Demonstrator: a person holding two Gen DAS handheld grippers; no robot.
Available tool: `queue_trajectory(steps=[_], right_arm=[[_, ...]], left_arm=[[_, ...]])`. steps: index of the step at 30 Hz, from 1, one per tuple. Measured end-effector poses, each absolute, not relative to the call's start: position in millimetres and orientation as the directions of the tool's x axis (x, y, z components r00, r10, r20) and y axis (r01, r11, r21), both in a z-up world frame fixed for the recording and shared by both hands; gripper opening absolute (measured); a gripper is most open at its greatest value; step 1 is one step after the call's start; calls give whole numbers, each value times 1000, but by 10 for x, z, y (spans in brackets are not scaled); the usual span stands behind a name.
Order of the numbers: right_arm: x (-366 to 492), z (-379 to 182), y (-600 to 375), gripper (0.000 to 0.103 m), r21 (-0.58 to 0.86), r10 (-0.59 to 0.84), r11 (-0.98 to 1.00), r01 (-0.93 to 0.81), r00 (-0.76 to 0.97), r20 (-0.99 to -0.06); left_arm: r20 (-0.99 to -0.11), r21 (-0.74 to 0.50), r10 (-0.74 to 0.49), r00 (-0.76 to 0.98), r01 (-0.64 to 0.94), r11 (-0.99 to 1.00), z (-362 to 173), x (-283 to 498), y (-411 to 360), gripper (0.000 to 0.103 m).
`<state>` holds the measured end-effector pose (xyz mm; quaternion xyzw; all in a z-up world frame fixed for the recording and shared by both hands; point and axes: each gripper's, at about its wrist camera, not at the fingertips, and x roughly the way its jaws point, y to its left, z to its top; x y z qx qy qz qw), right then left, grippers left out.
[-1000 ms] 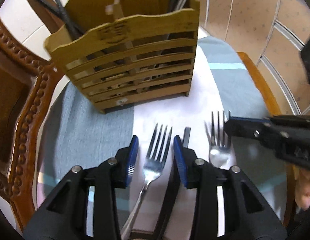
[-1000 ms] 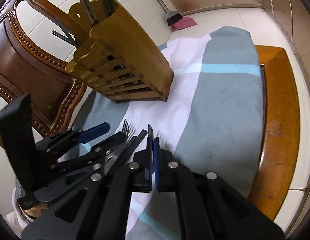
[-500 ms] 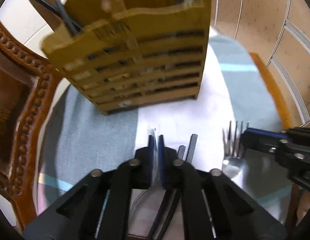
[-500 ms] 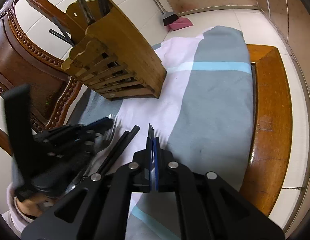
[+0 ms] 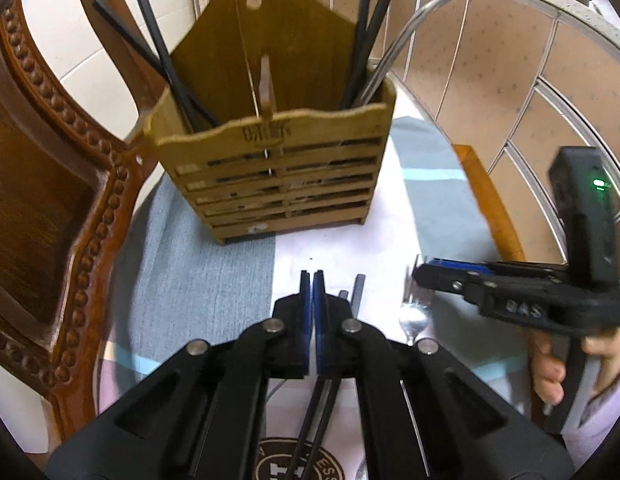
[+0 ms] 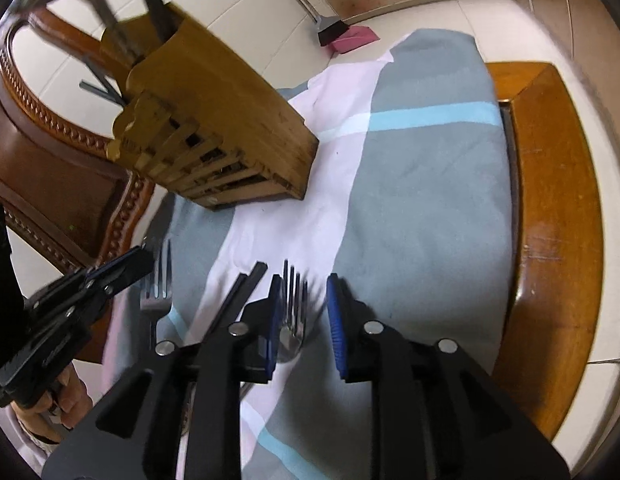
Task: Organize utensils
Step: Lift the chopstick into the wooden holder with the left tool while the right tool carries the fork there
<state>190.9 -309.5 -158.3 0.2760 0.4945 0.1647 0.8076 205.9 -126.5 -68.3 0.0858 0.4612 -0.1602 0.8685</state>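
Note:
The slatted wooden utensil holder (image 5: pixel 270 176) stands on the cloth with black chopsticks and a metal spoon (image 5: pixel 409 32) in it. My left gripper (image 5: pixel 313 292) is shut on a fork (image 6: pixel 158 292), seen edge-on as a thin sliver between the pads, a little above the cloth. My right gripper (image 6: pixel 304 312) has its jaws opening. A second fork (image 6: pixel 294 308) lies on the cloth between them, close to the left pad, and neither pad presses on it. A pair of black chopsticks (image 6: pixel 238 296) lies between the two forks. The holder (image 6: pixel 214 128) is beyond and to the left of the right gripper.
A grey, white and blue cloth (image 6: pixel 409 200) covers a wooden table with a bare rim (image 6: pixel 549 200) on the right. A carved wooden chair (image 5: pixel 50 200) stands behind and left of the holder. A person's hand (image 5: pixel 549 368) grips the right tool. A brush and pink dustpan (image 6: pixel 349 34) lie on the floor.
My left gripper has closed on the fork that lay between its jaws and has risen with it. My right gripper, shut on the other fork before, has parted its jaws.

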Motion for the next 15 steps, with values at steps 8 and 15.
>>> queue_trajectory(steps=[8, 15], right_arm=[[1771, -1212, -3028, 2, 537, 476, 843, -42, 525, -706], [1439, -215, -2823, 2, 275, 250, 958, -85, 717, -651]], left_arm=[[-794, -19, -231, 563, 356, 934, -376, 1889, -1139, 2], [-673, -120, -343, 655, 360, 925, 226, 1723, -839, 2]])
